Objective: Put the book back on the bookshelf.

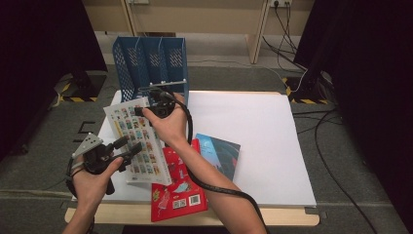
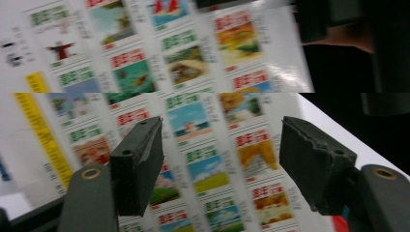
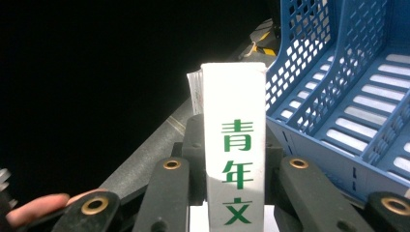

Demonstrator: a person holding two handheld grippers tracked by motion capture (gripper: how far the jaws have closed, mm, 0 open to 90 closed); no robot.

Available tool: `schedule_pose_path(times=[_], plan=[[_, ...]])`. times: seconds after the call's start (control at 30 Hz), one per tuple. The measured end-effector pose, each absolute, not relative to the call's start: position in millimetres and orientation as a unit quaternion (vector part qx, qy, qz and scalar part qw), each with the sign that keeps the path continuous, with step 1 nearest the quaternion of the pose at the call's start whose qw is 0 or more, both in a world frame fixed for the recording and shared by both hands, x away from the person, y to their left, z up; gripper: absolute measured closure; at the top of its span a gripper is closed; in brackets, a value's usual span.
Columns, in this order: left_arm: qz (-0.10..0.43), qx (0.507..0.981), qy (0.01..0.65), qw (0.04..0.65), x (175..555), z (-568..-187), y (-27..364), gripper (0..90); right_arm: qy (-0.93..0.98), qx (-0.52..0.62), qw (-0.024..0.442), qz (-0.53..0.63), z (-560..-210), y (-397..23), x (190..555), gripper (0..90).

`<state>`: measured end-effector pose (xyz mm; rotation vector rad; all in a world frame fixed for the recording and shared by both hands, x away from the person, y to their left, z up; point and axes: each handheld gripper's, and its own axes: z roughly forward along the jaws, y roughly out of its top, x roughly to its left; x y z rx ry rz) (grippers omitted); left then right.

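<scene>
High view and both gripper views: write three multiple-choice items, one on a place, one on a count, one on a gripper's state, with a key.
1. Where does the blue plastic mesh file rack stand?
A. at the white table's far left corner
B. at its near right corner
C. on the floor

2. How many books lie flat on the table beside the lifted white magazine with rows of small pictures?
A. none
B. two
C. four

3. What is the right gripper doing?
A. hanging open
B. clamping the magazine's spine
C. holding a cup

Key: A, the rack stands at the far left corner; B, a red book and a dark blue book; B, the jaws press the white spine.
</scene>
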<state>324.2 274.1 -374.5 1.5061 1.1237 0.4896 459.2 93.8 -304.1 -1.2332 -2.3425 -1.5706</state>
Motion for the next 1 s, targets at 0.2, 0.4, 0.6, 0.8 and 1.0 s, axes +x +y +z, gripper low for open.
schedule_pose_path(times=[0.2,0.4,0.6,0.8,1.0], plan=[[0.217,0.646,0.472,0.559,325.4,-370.6,264.4,28.8,-0.762,-0.398,0.028,-0.51,-302.7,101.8,460.2,73.9],[0.223,0.656,0.466,0.55,326.1,-367.5,255.5,26.4,-0.76,-0.396,0.02,-0.514,-301.5,108.5,461.4,73.9],[0.239,0.667,0.461,0.535,327.3,-366.7,247.9,26.1,-0.76,-0.391,0.009,-0.519,-300.1,117.2,461.2,73.9],[0.266,0.673,0.461,0.514,329.7,-369.6,241.8,26.6,-0.764,-0.386,0.002,-0.517,-298.7,122.9,459.3,73.8],[0.284,0.672,0.467,0.5,335.4,-370.1,238.4,26.4,-0.763,-0.384,-0.001,-0.52,-298.6,124.2,457.8,73.7]])
